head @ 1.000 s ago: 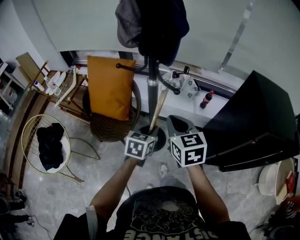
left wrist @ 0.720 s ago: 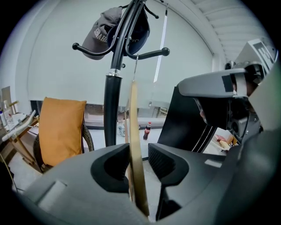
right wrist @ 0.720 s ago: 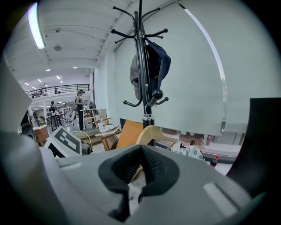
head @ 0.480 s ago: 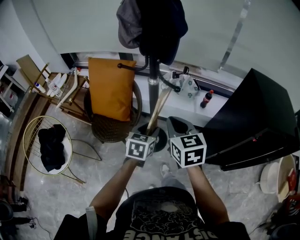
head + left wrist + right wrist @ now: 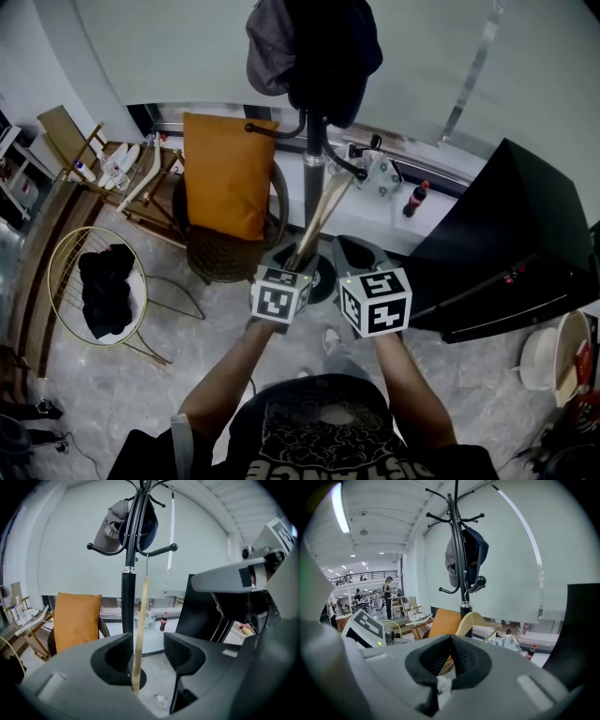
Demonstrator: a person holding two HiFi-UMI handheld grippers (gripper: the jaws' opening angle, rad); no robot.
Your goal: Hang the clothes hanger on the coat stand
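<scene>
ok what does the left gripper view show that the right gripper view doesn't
Only the left gripper view: the hanger edge-on between the opening jaws of the left hand-held gripper. Only the right gripper view: a ceiling light and people in a hall behind. Both: the hanger, coat stand, cap, orange cushion and cola bottle.

Orange-cushioned wicker chair (image 5: 217, 258) on marble floor (image 5: 178, 361)

Light wood hanger (image 5: 139, 620) w/ thin metal hook hangs approx. vertical, edge-on in left gripper view, hooked over a lower arm of the coat stand (image 5: 128, 592). Stand: black, upright, curved ball-tipped arms, grey cap (image 5: 111, 524) up top.
</scene>
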